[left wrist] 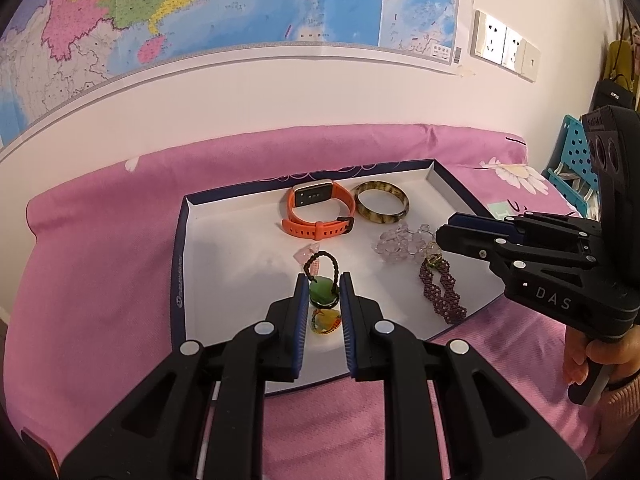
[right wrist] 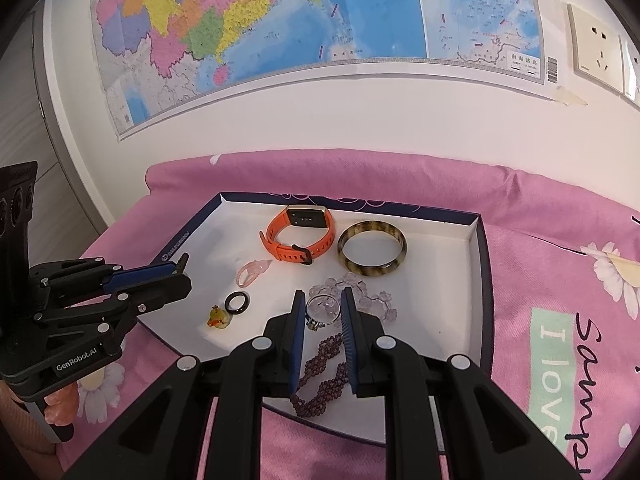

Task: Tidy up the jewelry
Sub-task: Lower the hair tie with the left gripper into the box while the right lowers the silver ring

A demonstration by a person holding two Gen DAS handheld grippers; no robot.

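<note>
One tray (right wrist: 478, 264) holds one orange watch (right wrist: 298, 236) and one bangle (right wrist: 372, 249) near its far edge (only the right view shows a silver ring (right wrist: 320, 312)). Left gripper (left wrist: 324, 286) and right gripper (right wrist: 321, 304) stand narrowly apart, clamping nothing.

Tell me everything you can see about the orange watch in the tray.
The orange watch is a fitness-band type: a rectangular dark screen in a pale gold-looking frame on a matte orange strap that looks like silicone, with holes and a dark buckle. The strap is fastened into a loop, and the watch lies on its side with the screen tilted up. It rests on the white floor at the back of the tray, just beside the brown striped bangle; contact between them is unclear. Neither gripper touches it.
</note>
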